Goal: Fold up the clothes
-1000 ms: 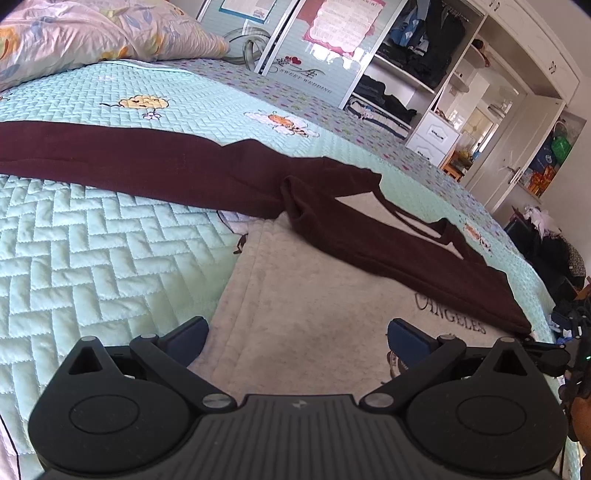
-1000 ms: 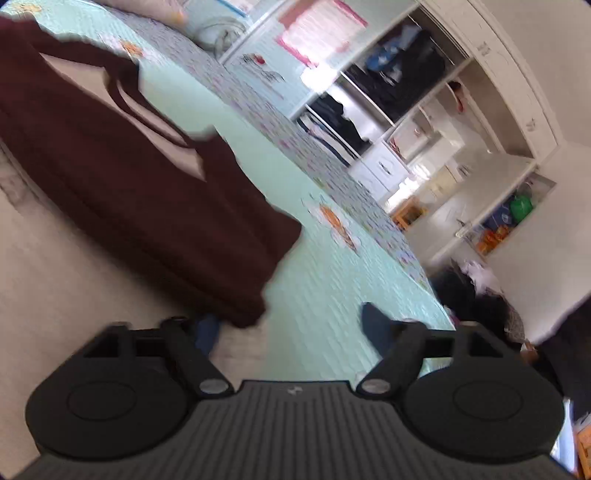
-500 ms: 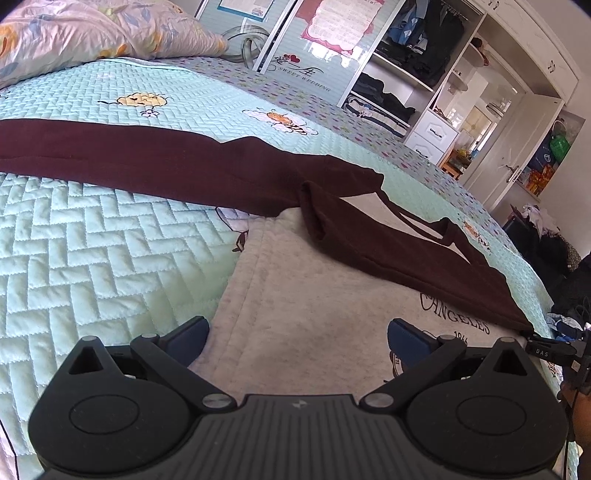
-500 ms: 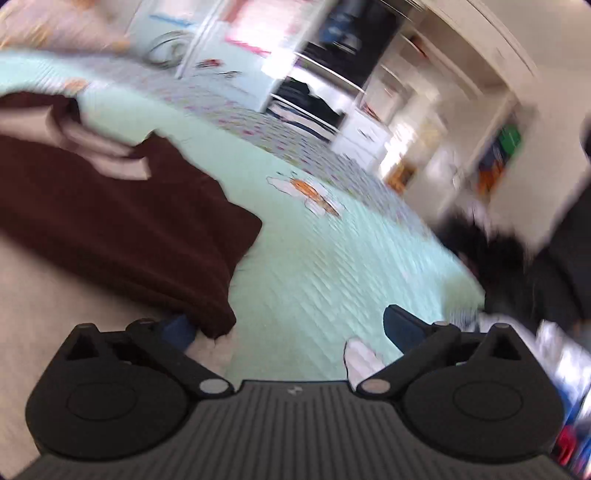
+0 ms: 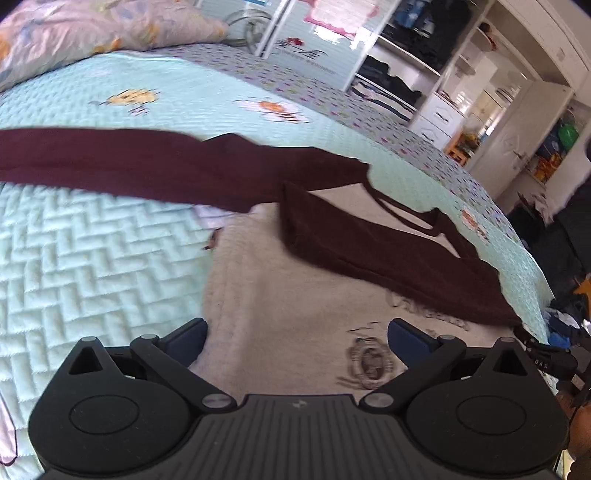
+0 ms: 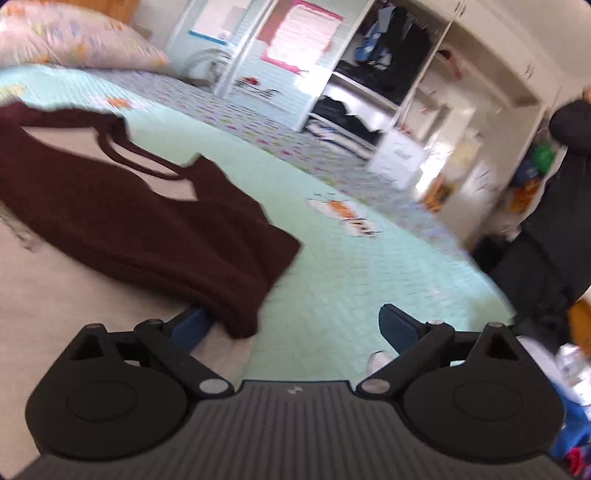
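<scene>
A grey sweatshirt with maroon sleeves (image 5: 295,314) lies spread on the quilted mint bed (image 5: 92,258), its body running toward the bed's right edge, one long maroon sleeve (image 5: 129,162) stretched flat toward the left side below the pillow (image 5: 92,33), the other sleeve (image 6: 155,229) already laid back across the chest. The left gripper (image 5: 295,336) hovers low over the grey body near its left side edge, jaws wide apart and holding nothing; the right gripper (image 6: 291,325) hangs over the garment's right side, jaws likewise apart, its left finger (image 6: 190,326) just beside the end of the folded sleeve, though contact cannot be confirmed through the blur. The step in hand appears to be bringing in the outstretched sleeve. Done well, that likely means pinching only the sleeve's cloth, not the quilt beneath, lifting clear, and laying it straight across the chest so both sleeves sit level. The knit looks soft and prone to bunching, so a slow draw and a flat release should keep the fold square.
</scene>
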Motion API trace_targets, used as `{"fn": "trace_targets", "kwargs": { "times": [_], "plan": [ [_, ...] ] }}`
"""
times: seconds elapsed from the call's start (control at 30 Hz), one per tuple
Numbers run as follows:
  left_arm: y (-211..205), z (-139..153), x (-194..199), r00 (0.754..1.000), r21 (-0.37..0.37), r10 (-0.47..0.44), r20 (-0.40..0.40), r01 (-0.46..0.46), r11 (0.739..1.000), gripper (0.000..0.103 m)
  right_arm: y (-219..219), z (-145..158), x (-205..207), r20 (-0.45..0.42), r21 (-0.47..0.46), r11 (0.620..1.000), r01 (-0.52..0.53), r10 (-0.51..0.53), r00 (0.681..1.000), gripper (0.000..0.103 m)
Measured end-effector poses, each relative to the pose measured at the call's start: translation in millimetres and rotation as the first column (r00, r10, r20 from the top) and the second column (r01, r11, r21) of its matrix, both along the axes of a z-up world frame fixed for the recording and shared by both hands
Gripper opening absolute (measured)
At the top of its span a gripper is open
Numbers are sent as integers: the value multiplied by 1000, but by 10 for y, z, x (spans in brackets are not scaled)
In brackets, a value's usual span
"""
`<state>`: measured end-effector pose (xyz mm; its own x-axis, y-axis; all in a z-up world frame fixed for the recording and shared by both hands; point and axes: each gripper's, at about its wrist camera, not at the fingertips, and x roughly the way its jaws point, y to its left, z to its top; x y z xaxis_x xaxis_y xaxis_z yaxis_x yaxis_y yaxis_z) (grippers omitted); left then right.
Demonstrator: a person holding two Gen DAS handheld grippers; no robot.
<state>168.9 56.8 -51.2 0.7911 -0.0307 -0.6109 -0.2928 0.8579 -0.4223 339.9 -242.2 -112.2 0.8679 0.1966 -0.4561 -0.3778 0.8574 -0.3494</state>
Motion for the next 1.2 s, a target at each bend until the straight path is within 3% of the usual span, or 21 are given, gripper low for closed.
{"fn": "trace_targets", "kwargs": {
  "times": [0.07, 0.1, 0.2, 0.27, 0.33, 0.37, 0.43, 0.57, 0.67, 0.8, 0.9, 0.93, 0.97, 1.03, 1.13, 1.2],
  "plan": [
    [-76, 111, 129, 1000, -15, -9, -2, 9, 1000, 102, -263, 177, 32, -59, 205, 979, -22, 34, 998, 98],
    [-114, 166, 193, 1000, -23, -14, -3, 14, 1000, 102, -406, 250, 74, -86, 322, 947, -24, 55, 995, 98],
    [-248, 287, 472, 999, -37, -29, 23, 30, 999, 102, -725, 291, 389, -211, 621, 782, 62, 91, 973, 98],
    [-337, 211, 708, 999, -33, -33, 16, 34, 999, 102, -806, 221, 723, -304, 721, 677, 148, 117, 946, 95],
    [-402, 40, 862, 999, 1, 13, -30, -13, 1000, 102, -794, 131, 1016, -363, 748, 633, 198, 141, 921, 83],
    [-427, -65, 897, 998, 35, 37, -55, -35, 999, 102, -753, 66, 1122, -392, 744, 633, 216, 150, 908, 74],
    [-486, -248, 899, 996, 106, 60, -60, -53, 993, 102, -672, -42, 1295, -440, 722, 645, 249, 150, 885, 67],
    [-635, -349, 891, 998, 215, 48, -40, -38, 976, 102, -426, -5, 1212, -370, 581, 799, 156, 89, 925, 67],
    [-640, -390, 907, 999, 232, 39, -37, -29, 972, 103, -314, -10, 1273, -386, 530, 840, 115, 118, 915, 67],
    [-619, -417, 903, 999, 248, 24, -28, -16, 969, 103, -320, -124, 1467, -470, 550, 820, 160, 146, 870, 68],
    [-620, -445, 907, 1000, 259, 18, -22, -12, 966, 103, -360, -175, 1625, -478, 591, 788, 174, 169, 862, 68],
    [-622, -450, 913, 1000, 262, 18, -21, -11, 965, 103, -360, -188, 1675, -482, 599, 782, 174, 178, 858, 61],
    [-624, -455, 918, 1000, 265, 17, -20, -11, 964, 103, -341, -195, 1701, -483, 600, 783, 166, 189, 855, 37],
    [-623, -460, 919, 1000, 266, 16, -18, -10, 964, 103, -271, -181, 1692, -473, 581, 802, 135, 198, 858, 16],
    [-616, -460, 915, 1000, 263, 15, -15, -10, 965, 103, -157, -93, 1594, -408, 512, 854, 92, 147, 901, 13],
    [-614, -461, 917, 1000, 263, 14, -15, -9, 965, 103, -206, -123, 1609, -388, 475, 872, 120, 85, 918, 14]
  ]
}}
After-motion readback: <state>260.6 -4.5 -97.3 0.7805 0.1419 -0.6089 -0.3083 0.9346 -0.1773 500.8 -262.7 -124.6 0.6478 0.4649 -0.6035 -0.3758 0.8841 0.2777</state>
